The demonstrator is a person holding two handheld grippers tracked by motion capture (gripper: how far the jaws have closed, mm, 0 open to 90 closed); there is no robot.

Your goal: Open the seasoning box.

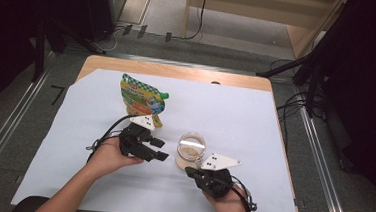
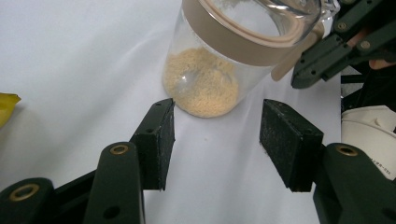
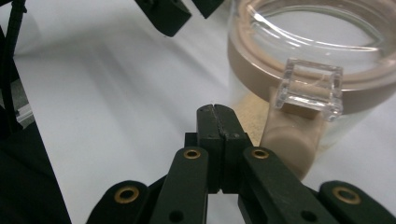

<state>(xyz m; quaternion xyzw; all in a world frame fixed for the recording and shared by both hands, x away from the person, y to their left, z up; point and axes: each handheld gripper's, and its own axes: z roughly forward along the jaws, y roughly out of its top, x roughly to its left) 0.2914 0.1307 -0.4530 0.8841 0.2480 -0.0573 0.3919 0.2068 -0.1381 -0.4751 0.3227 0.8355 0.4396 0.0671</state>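
Observation:
A clear glass jar [image 1: 190,151] with a tan rim band and clasp stands on the white sheet, with yellowish grains at its bottom [image 2: 201,84]. My left gripper [image 1: 161,149] sits just left of the jar, open, nothing between its pads [image 2: 155,140]. My right gripper [image 1: 189,171] is just below the jar, shut, its tips [image 3: 217,112] close to the jar's tan clasp [image 3: 293,135]; whether they touch it I cannot tell. A green and yellow pouch [image 1: 142,99] with a green cap stands behind the left gripper.
The white sheet [image 1: 255,120] covers most of the wooden table [image 1: 178,71]. Beyond the far edge lie floor, cables and dark stands. Bare sheet lies to the right of the jar and toward the near edge.

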